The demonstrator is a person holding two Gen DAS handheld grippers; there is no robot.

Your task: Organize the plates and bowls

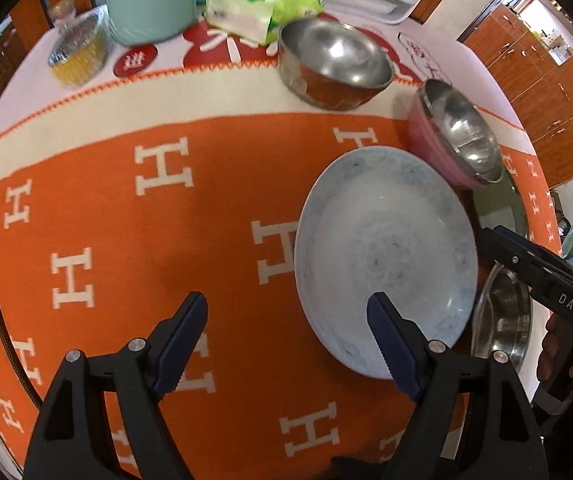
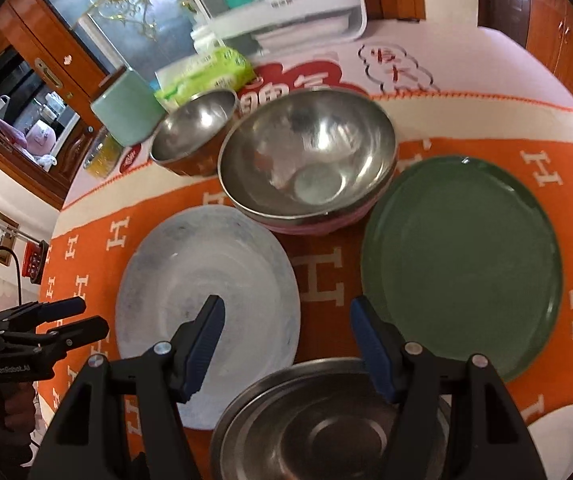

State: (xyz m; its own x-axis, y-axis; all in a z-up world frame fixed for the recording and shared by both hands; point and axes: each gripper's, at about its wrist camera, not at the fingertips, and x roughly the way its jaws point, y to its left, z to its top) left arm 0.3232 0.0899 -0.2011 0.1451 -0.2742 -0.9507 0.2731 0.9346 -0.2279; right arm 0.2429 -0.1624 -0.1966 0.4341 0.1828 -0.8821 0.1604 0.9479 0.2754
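Both grippers hover wide open and empty over the orange tablecloth (image 1: 214, 168); the pale blue plate (image 1: 386, 260) lies ahead-right of the left gripper (image 1: 290, 316), nearer than the right gripper (image 2: 286, 320), near the cloth's front edge.

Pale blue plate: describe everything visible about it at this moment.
The pale blue plate is round and shallow, glazed ceramic by its look, with faint mottled grey-blue marks and a raised rim. It is empty and lies flat on the orange cloth, left of the green plate. Neither hand-held gripper grips it; the steel dish overlaps its near edge in view.
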